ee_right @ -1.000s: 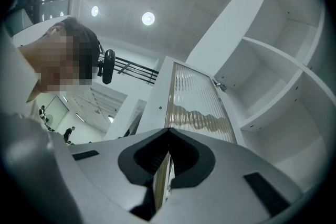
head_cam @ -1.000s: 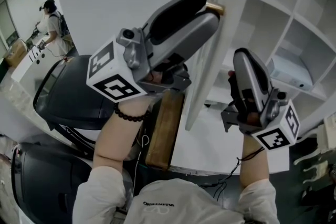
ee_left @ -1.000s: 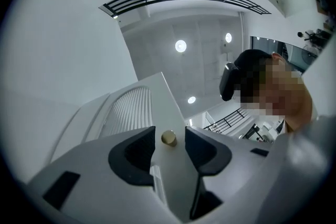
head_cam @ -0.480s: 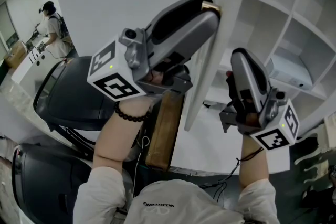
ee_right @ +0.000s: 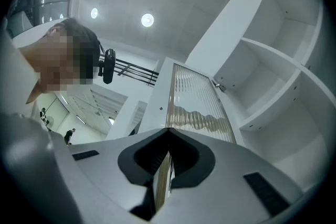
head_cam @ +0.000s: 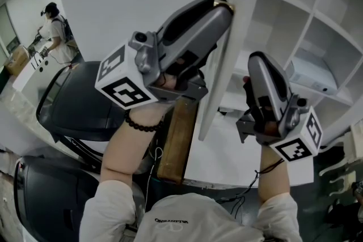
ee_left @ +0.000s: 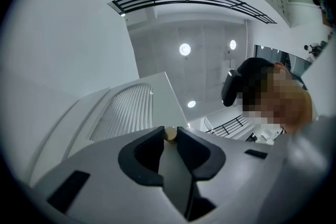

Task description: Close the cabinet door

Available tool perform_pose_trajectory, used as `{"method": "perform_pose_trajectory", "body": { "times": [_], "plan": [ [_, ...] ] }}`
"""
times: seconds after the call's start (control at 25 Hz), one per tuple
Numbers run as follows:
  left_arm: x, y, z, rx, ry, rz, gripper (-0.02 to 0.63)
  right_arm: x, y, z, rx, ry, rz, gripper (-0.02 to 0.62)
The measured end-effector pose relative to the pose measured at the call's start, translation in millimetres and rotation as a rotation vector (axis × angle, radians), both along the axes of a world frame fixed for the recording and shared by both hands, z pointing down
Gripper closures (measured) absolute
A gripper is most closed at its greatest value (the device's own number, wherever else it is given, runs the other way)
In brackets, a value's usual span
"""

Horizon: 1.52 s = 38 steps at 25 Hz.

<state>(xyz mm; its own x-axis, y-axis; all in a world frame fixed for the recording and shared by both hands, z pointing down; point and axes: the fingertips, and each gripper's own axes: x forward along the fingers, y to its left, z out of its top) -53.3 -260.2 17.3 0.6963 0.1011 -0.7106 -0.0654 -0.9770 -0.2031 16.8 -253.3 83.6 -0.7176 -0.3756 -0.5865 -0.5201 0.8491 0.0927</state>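
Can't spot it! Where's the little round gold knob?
In the left gripper view, the gold knob sits between the left gripper's closing jaws, on the white cabinet door.

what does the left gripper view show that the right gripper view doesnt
Only the left gripper view: the brass knob, sitting between the tips of the left gripper as its jaws close on it.
Only the right gripper view: the open white shelves inside the cabinet, and the right gripper with its jaw tips together and nothing between them.
Both: the white cabinet door with its ribbed panel, and round ceiling lights overhead.
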Motion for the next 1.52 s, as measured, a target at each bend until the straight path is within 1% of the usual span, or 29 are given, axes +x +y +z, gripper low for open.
{"method": "perform_pose_trajectory", "body": {
  "times": [0.16, 0.32, 0.56, 0.84, 1.24, 1.52],
  "plan": [
    [2, 1, 1, -0.005, 0.001, -0.006, 0.528, 3, 1, 2, 0.007, 0.007, 0.011, 0.586],
    [9, 3, 0, -0.005, -0.012, -0.021, 0.529, 12, 0, 6, -0.017, -0.012, 0.010, 0.586],
    [44, 10, -4, 0.006, -0.028, -0.053, 0.531, 47, 8, 4, -0.021, -0.017, 0.037, 0.586],
    [63, 12, -3, 0.020, -0.036, -0.085, 0.532, 73, 11, 7, -0.027, -0.026, 0.084, 0.586],
    [70, 8, 1, 0.036, -0.050, -0.122, 0.535, 78, 9, 15, -0.029, -0.013, 0.148, 0.586],
    [85, 6, 4, 0.049, -0.048, -0.131, 0.535, 96, 8, 20, -0.031, -0.010, 0.194, 0.586]
  ]
}}
